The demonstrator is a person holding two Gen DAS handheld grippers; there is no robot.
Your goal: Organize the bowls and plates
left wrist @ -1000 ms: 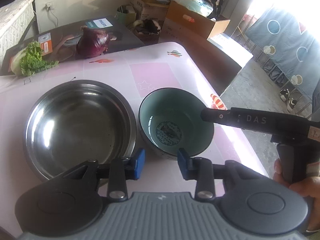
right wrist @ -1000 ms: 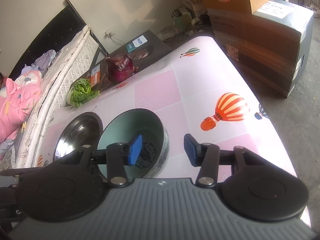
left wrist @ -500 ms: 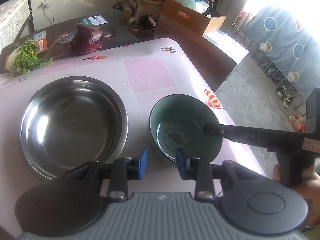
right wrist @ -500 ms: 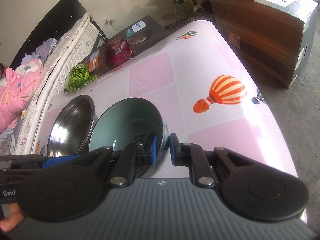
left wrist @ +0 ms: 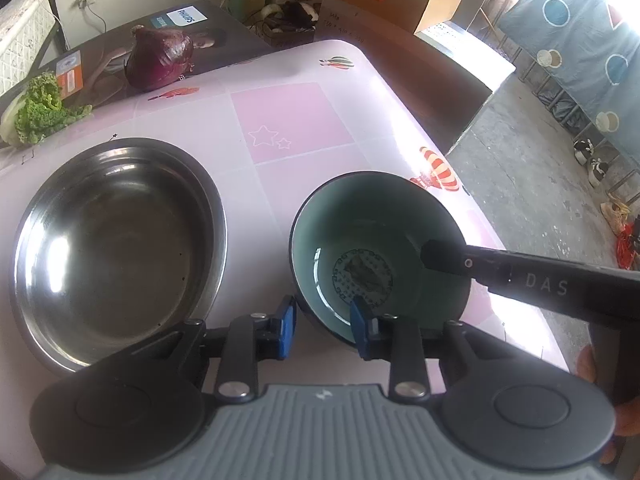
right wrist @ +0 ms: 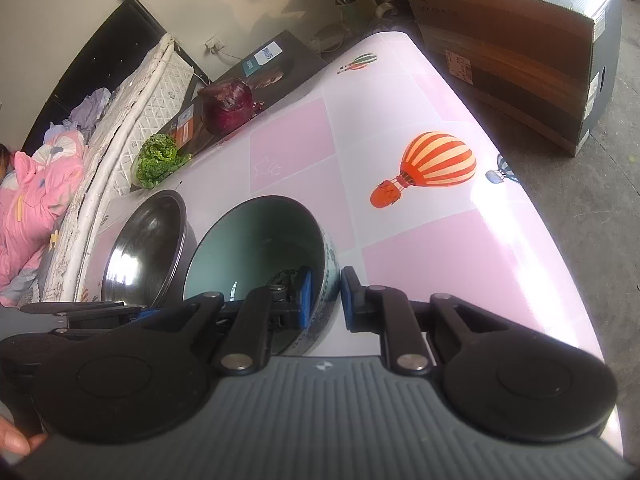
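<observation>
My right tongs (right wrist: pixel 324 294) clamped on near wall of teal bowl (left wrist: pixel 380 248), one pad inside, one outside. My left tongs (left wrist: pixel 322 326) just been closing, straddling same bowl's rim; contact unclear. Teal bowl empty, on worktop (left wrist: pixel 296 120) beside steel bowl (left wrist: pixel 116 240), also empty, apart.

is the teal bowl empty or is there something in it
Empty. The teal ceramic bowl shows bare glaze down to the printed pattern at its bottom; only one finger of the right gripper, clamped on its rim, reaches inside.
</observation>
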